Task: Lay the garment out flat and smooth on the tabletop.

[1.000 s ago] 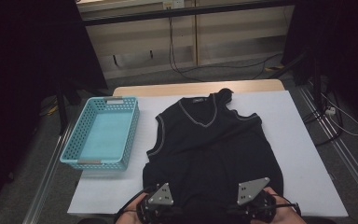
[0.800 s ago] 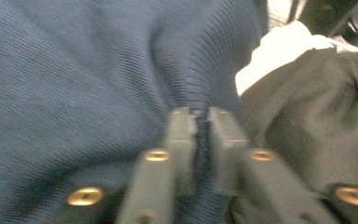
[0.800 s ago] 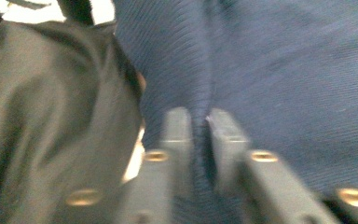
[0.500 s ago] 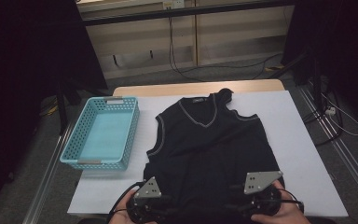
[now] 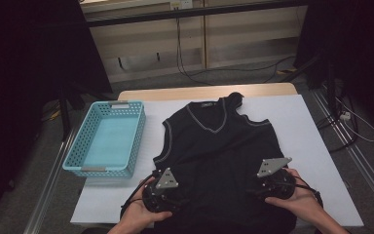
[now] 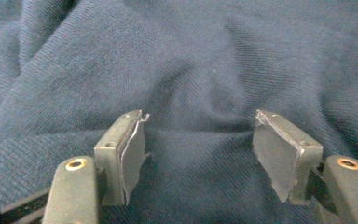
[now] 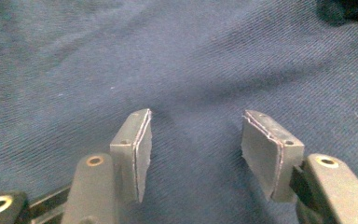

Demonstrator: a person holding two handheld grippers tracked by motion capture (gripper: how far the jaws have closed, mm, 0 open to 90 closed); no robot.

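vest [image 5: 219, 151] hem hidden — behind hands, grippers

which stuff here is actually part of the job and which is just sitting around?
In the job:
- dark sleeveless V-neck top, spread flat on the table
- left gripper, open over its lower left part
- right gripper, open over its lower right part

Lying about:
- turquoise plastic basket, left of the top, untouched
- white table
- cables on the floor beyond it

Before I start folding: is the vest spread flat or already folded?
Spread flat. The vest lies open on the table, neckline and both armholes showing, with no fold across it; its bottom hem is hidden by the hands.
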